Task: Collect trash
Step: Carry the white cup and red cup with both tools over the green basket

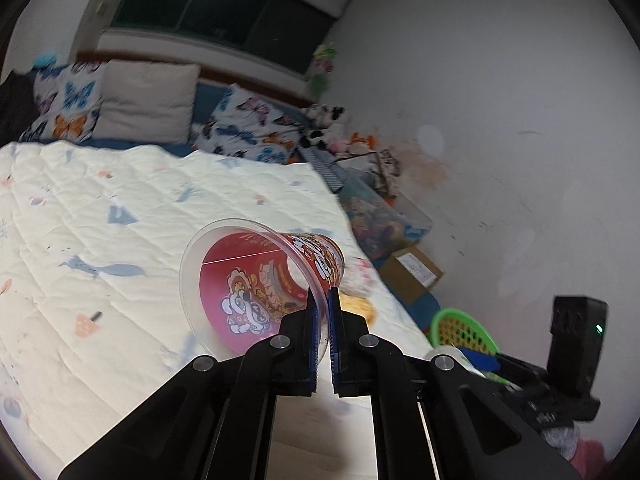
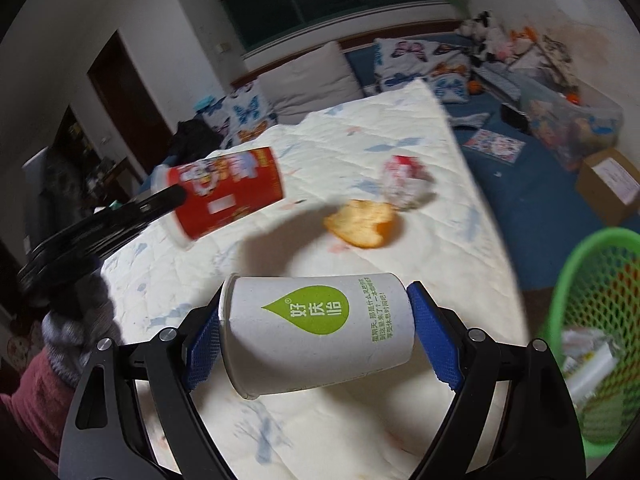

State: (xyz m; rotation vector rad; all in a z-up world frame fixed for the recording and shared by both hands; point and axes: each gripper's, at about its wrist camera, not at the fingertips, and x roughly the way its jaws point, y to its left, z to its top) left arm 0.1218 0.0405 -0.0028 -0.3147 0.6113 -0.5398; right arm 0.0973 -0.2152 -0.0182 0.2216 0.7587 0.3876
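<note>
My left gripper (image 1: 323, 300) is shut on the rim of a red printed plastic cup (image 1: 256, 280) and holds it on its side above the bed; the cup also shows in the right wrist view (image 2: 228, 192). My right gripper (image 2: 316, 328) is shut on a white paper cup (image 2: 316, 328) with a green drop logo, held sideways above the quilt. A piece of bread (image 2: 362, 222) and a crumpled wrapper (image 2: 402, 182) lie on the quilt beyond it. A green mesh basket (image 2: 596, 328) with paper trash stands at the right, also in the left wrist view (image 1: 464, 328).
The cream quilt (image 2: 360, 128) covers the bed, with butterfly pillows (image 1: 68, 100) at the head. A cardboard box (image 2: 612, 184), a clear toy bin (image 2: 568, 120) and stuffed toys (image 1: 324, 124) line the wall side. A dark doorway (image 2: 120, 92) is at the left.
</note>
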